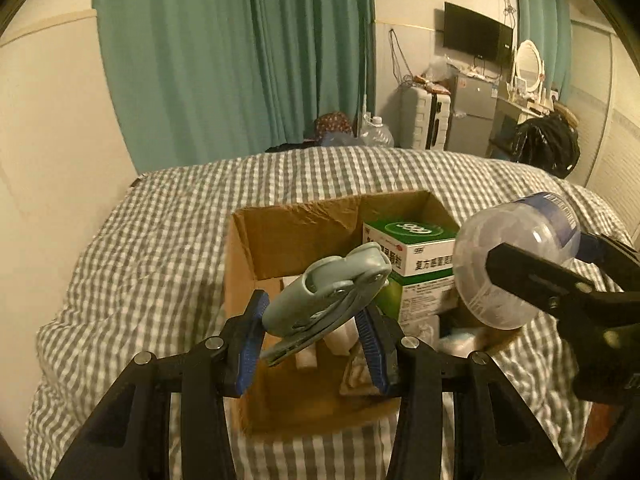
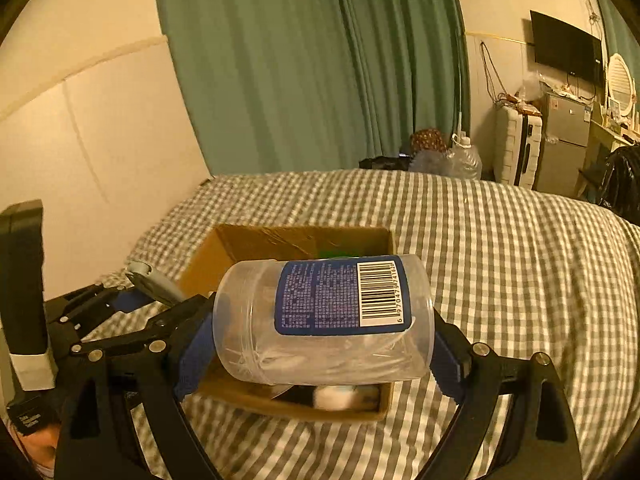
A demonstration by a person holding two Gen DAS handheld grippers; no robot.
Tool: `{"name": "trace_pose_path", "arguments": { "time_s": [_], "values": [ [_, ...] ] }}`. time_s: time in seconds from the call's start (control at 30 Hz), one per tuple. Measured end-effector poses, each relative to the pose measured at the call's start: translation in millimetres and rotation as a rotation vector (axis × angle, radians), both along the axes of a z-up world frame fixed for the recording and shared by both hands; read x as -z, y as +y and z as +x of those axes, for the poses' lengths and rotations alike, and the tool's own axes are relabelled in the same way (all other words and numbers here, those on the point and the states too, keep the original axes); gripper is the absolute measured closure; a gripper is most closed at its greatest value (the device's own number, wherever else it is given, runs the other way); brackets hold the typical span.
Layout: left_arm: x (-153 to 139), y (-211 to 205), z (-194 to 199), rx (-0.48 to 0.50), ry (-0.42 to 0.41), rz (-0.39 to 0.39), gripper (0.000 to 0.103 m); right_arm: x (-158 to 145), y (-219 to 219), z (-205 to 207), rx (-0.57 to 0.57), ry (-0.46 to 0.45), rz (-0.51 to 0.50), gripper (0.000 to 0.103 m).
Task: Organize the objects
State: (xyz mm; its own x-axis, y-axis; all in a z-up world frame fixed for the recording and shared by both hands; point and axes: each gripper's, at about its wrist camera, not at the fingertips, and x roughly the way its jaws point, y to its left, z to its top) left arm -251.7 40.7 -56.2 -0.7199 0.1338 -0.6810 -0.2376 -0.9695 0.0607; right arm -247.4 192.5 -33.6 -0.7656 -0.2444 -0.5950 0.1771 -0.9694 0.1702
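An open cardboard box (image 1: 280,236) sits on the checked bed cover, with a green and white medicine carton (image 1: 416,256) standing inside at its right. My left gripper (image 1: 312,344) is shut on a grey-blue plastic clip-like tool (image 1: 328,292), held tilted over the box's front part. My right gripper (image 2: 320,344) is shut on a clear plastic jar (image 2: 324,320) with a blue barcode label, lying sideways above the box (image 2: 296,240). From the left wrist view the jar (image 1: 516,260) hangs over the box's right edge. Small white items lie in the box bottom.
The grey-and-white checked bed cover (image 1: 152,248) spreads all around the box. Green curtains (image 1: 240,60) hang behind. A suitcase (image 1: 424,120), a small fridge (image 1: 472,112), a wall television (image 1: 476,32) and a black bag (image 1: 548,144) stand at the far right.
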Motion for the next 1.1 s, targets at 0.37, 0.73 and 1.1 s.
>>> {"name": "trace_pose_path", "arguments": {
  "time_s": [0.37,0.73,1.1],
  "values": [
    [13,-2,1,-0.036,-0.038,0.045,0.015,-5,24,9,0.053,0.038,-0.082,0.000],
    [-77,-20,88,-0.095,0.147,0.120,0.000,-91,28,101,0.065,0.189,-0.016,0.000],
    [-120,-32,173,-0.165,0.321,0.143,0.000,-124,30,185,0.062,0.317,0.059,0.000]
  ]
}}
